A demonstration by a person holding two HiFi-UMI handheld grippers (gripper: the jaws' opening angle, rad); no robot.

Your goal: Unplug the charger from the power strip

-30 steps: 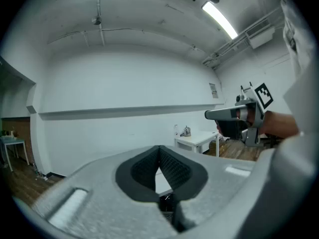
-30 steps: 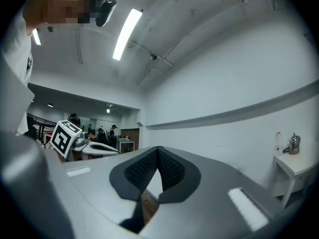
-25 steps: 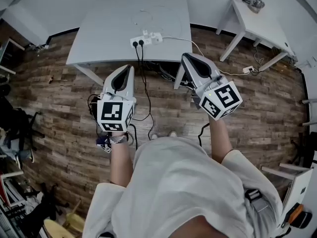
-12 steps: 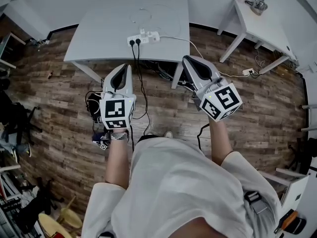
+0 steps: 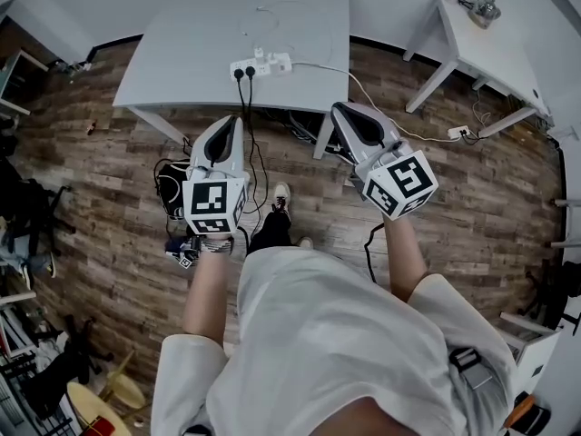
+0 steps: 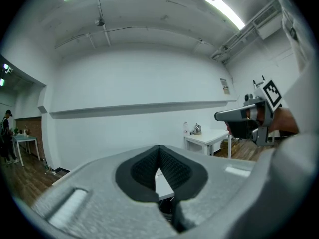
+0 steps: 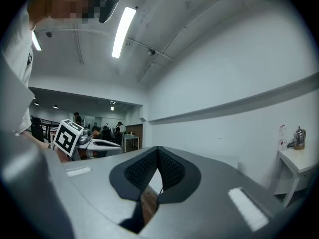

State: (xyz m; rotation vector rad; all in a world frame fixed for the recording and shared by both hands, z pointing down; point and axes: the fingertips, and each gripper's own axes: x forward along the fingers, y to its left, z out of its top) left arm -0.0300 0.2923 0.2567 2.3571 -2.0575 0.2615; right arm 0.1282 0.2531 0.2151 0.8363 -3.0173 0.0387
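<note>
The charger (image 5: 260, 56) sits in the power strip (image 5: 263, 65) at the table's (image 5: 182, 34) near edge — tiny, visible only in the head view. The left gripper (image 5: 237, 121) and right gripper (image 5: 339, 108) hang short of it, both clenched empty.

Ceiling tubes (image 7: 122, 31) give bright, even light; fisheye bending warps the edges.
</note>
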